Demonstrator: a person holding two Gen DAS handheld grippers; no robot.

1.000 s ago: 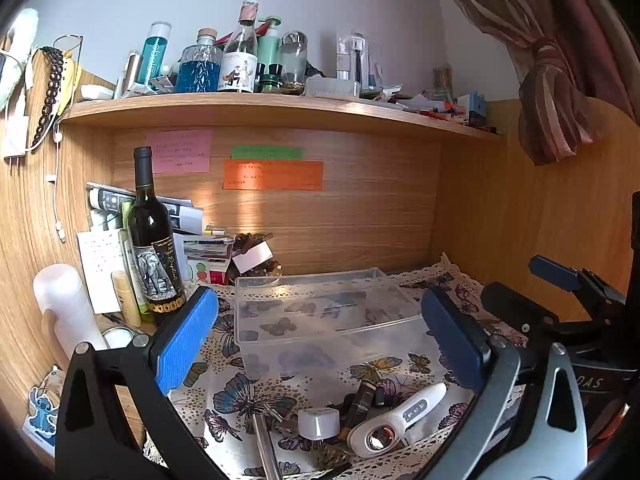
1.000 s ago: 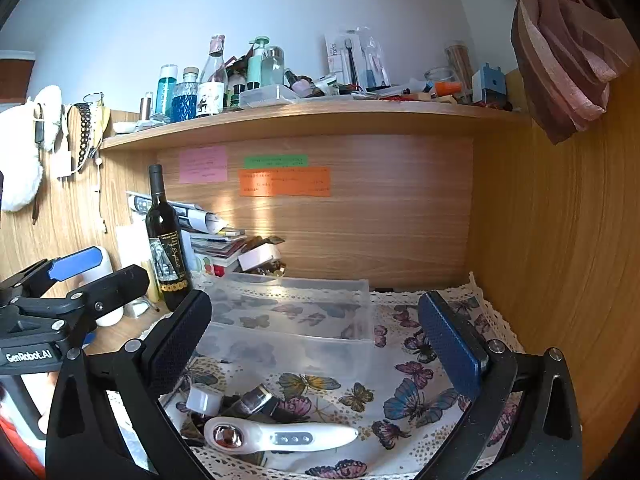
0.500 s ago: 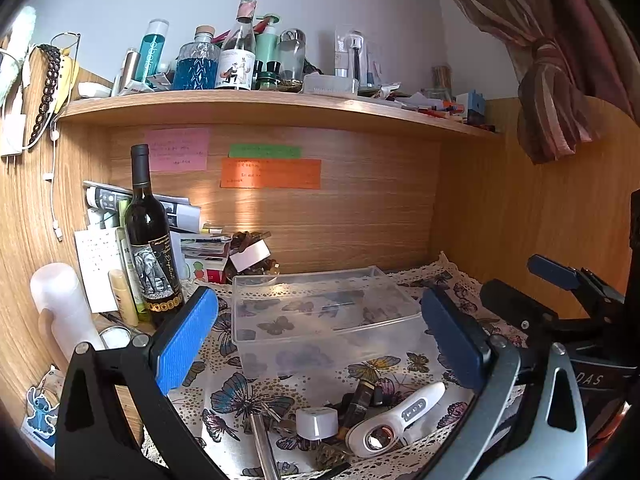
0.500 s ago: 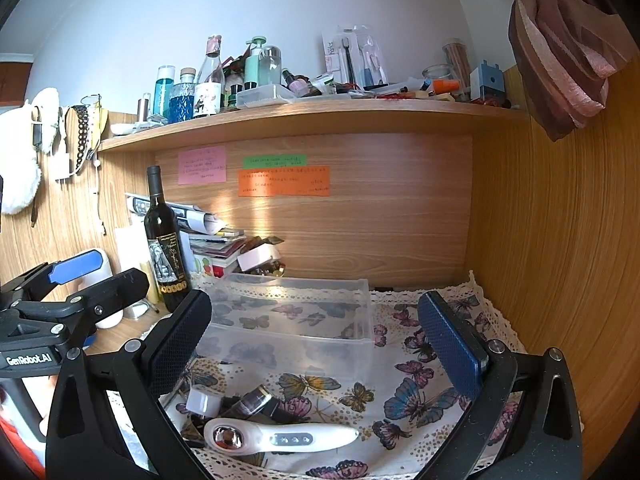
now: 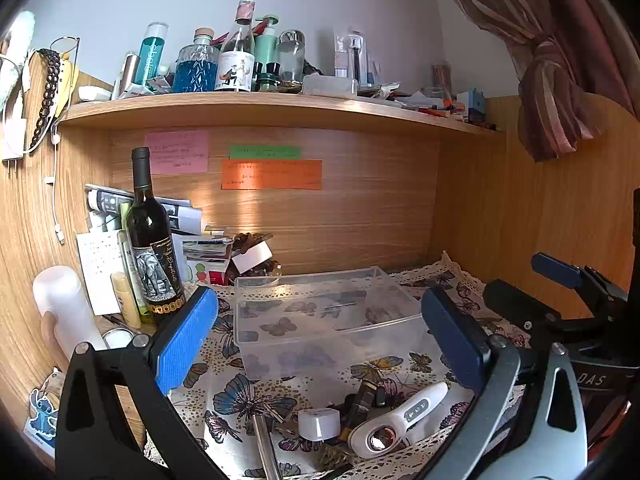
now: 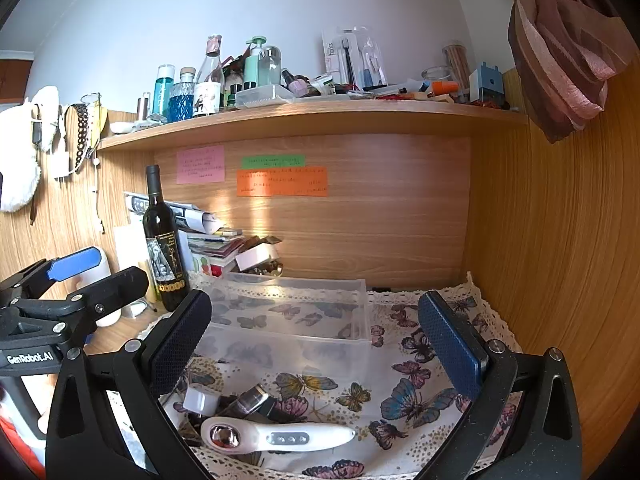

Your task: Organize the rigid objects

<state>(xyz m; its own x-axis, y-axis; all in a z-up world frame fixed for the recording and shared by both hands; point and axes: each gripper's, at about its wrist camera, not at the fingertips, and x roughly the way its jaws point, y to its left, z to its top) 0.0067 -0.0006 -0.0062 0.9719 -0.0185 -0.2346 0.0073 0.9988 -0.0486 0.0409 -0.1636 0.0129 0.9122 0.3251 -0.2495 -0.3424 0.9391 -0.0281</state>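
A clear plastic box (image 5: pixel 328 320) (image 6: pixel 296 320) stands empty on the butterfly cloth. In front of it lies a small pile: a white handheld device with a metal head (image 5: pixel 400 420) (image 6: pixel 276 436), a white cap (image 5: pixel 319 424) (image 6: pixel 200 400), a dark tube (image 5: pixel 362 400) (image 6: pixel 252 398) and a metal rod (image 5: pixel 266 448). My left gripper (image 5: pixel 320 340) is open and empty, above the pile. My right gripper (image 6: pixel 316 340) is open and empty, above the pile from the right. Each gripper shows at the edge of the other's view.
A dark wine bottle (image 5: pixel 152 240) (image 6: pixel 164 240) stands at the back left beside papers, books and a white cylinder (image 5: pixel 64 312). A crowded shelf (image 5: pixel 260 104) runs overhead. Wooden walls close the back and right; a curtain (image 6: pixel 560 52) hangs upper right.
Both views shifted very slightly; the grippers have barely drifted. Nothing on the table has moved.
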